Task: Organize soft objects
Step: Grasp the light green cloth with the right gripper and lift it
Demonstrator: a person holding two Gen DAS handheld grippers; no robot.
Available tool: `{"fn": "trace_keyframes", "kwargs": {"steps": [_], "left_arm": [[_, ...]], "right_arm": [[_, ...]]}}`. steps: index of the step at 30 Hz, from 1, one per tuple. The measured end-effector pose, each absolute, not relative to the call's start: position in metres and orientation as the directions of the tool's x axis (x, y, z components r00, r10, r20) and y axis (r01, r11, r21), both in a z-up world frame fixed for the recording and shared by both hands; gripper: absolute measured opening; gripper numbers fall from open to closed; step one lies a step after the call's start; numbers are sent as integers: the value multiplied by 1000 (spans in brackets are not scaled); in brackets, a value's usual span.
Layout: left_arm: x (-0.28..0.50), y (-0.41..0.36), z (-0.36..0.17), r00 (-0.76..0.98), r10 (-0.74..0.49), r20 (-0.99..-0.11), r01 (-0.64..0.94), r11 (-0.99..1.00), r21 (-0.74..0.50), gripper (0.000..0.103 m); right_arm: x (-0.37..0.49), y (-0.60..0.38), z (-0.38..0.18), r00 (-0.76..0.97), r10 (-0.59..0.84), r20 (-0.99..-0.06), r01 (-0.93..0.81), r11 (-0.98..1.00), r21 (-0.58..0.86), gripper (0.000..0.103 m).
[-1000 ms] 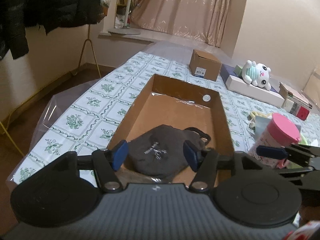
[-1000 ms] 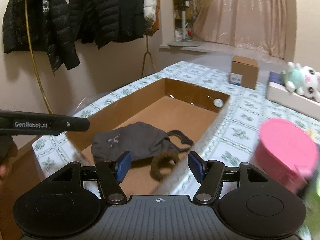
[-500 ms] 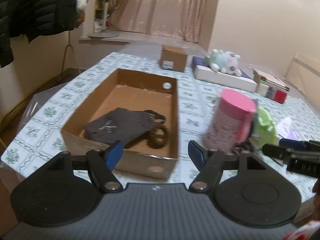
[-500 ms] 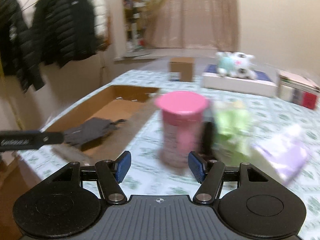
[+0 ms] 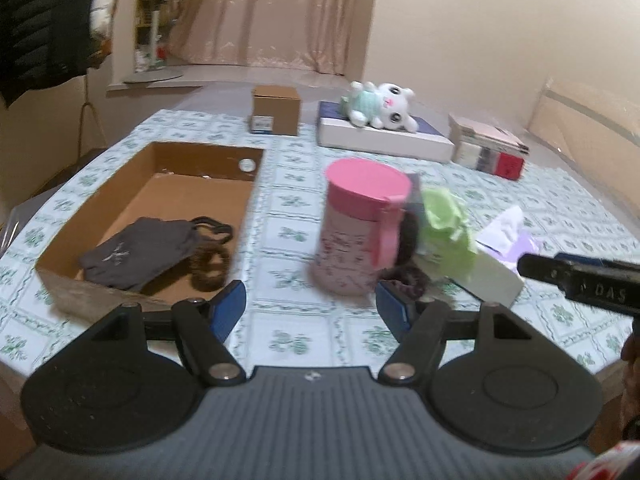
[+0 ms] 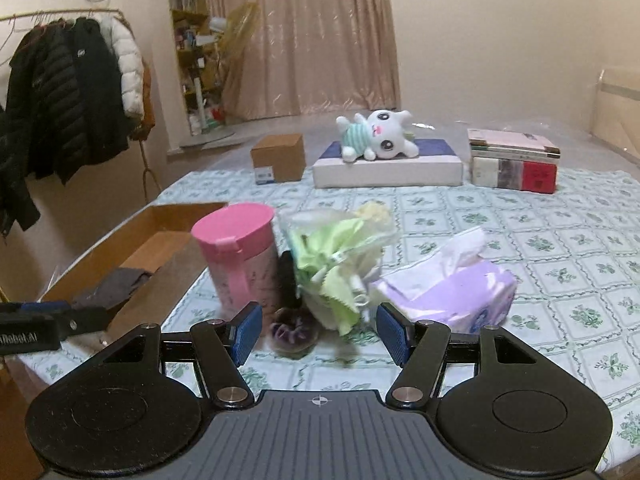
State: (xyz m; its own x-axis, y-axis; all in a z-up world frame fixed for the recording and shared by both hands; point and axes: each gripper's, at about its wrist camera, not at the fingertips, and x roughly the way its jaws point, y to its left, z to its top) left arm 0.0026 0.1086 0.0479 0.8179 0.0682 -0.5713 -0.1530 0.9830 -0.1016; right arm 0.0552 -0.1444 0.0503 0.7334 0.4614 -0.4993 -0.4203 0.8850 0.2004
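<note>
Both claws are spread wide and hold nothing: the left claw (image 5: 311, 306) hangs over the near edge of the surface (image 5: 288, 344), the right claw (image 6: 318, 330) just before a purple scrunchie (image 6: 292, 334). The green cloth bundle (image 6: 336, 264) sits between the pink-lidded cup (image 6: 240, 256) and the tissue pack (image 6: 452, 288). Left, the cardboard box (image 5: 132, 200) holds a dark grey pouch (image 5: 136, 252) and a brown scrunchie (image 5: 208, 266).

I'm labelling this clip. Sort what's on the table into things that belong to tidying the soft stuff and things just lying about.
Part of the job:
tray
grey pouch
brown scrunchie
purple scrunchie
green cloths
plush
left gripper, right gripper, both open and empty

Probably just lying about:
pink tumbler
tissue box
small carton
books
</note>
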Motion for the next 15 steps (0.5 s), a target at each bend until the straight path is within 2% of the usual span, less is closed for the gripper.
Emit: {"fn": "trace_keyframes", "kwargs": {"steps": [15], "left_arm": [[41, 88, 34, 806, 43, -591, -121, 988, -92, 69]], "right_arm": [[100, -134, 40, 729, 476, -492, -463, 872, 158, 63]]}}
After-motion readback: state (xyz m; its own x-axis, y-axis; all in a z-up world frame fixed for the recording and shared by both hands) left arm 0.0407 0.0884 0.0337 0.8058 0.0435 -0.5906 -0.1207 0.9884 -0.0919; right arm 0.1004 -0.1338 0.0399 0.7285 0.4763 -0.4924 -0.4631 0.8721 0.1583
